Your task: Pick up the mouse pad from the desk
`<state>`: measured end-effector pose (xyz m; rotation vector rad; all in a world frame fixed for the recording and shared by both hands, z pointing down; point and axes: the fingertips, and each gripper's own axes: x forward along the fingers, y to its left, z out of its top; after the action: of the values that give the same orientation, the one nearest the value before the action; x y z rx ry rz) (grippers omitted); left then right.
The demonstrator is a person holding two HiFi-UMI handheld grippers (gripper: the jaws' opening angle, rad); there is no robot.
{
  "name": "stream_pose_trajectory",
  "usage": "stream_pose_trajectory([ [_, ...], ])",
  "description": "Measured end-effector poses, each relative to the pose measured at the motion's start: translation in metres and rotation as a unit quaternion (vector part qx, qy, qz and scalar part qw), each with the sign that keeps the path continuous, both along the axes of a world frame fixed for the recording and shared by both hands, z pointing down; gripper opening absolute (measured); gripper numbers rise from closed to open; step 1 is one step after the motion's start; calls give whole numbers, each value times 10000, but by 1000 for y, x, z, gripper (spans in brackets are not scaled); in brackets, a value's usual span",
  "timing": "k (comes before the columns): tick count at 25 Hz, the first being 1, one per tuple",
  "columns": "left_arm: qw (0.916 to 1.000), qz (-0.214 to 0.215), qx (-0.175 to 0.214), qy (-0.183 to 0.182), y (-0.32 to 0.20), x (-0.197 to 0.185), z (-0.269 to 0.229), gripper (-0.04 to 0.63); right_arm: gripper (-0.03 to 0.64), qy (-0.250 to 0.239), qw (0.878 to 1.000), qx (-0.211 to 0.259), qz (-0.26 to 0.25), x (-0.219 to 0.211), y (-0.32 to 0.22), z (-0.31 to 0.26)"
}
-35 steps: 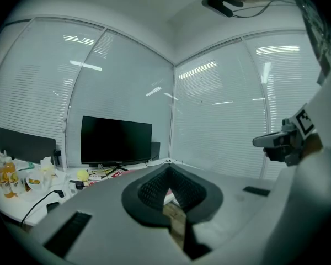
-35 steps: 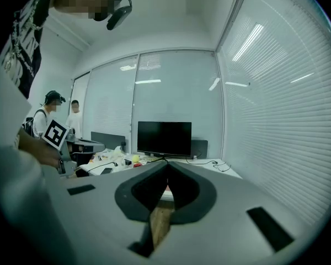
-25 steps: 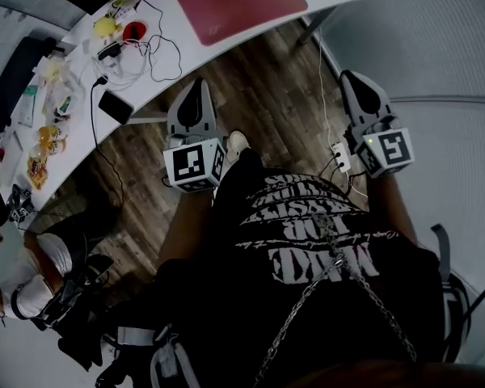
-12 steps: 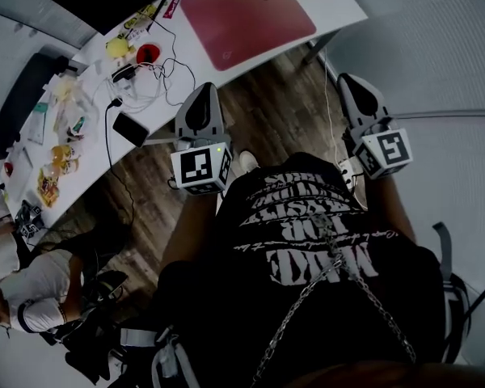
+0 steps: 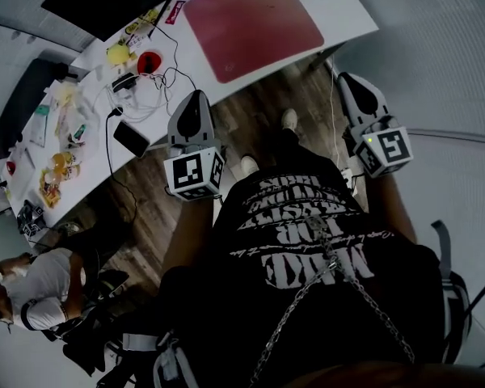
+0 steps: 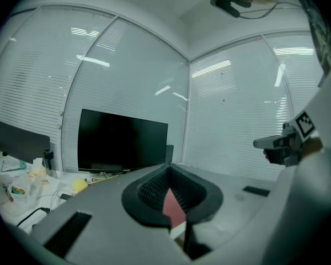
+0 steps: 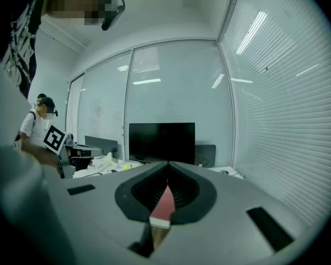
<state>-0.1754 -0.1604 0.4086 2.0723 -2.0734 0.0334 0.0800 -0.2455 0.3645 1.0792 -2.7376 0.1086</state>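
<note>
Desk (image 5: 345, 8) bears one red mouse pad (image 5: 253, 25).

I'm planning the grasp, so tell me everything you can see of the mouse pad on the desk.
The mouse pad is a dull red rectangle with rounded corners, thin and matte, perhaps cloth-topped. It lies flat near the right end of the white desk, close to the front edge. Nothing rests on it; cables lie to its left. The left gripper and right gripper are short of it, not touching.
</note>
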Motion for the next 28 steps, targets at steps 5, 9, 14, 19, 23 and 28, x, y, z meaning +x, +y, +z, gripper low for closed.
stream_pose_trajectory([
  [5, 9996, -270, -83, -68, -39, -3, -2, 6, 0, -163, 9994, -19, -319, -9, -57, 2],
  [9, 9987, -478, -177, -42, -78, -3, 1, 6, 0, -157, 9981, -98, -587, -14, -103, 7],
  [14, 9967, -748, -295, -85, -116, 4, 3, 6, 0, -189, 9963, -134, -829, -11, -159, 7],
  [19, 9930, -1120, -340, -161, -140, 6, -4, 6, 0, -340, 9917, -177, -1230, -18, -198, -7],
  [23, 9901, -1366, -283, -155, -158, 11, -9, 6, 0, -349, 9884, -134, -1473, -11, -224, -5],
  [28, 9868, -1568, -327, -221, -171, 15, -8, 6, 0, -350, 9863, -123, -1608, -9, -254, -6],
])
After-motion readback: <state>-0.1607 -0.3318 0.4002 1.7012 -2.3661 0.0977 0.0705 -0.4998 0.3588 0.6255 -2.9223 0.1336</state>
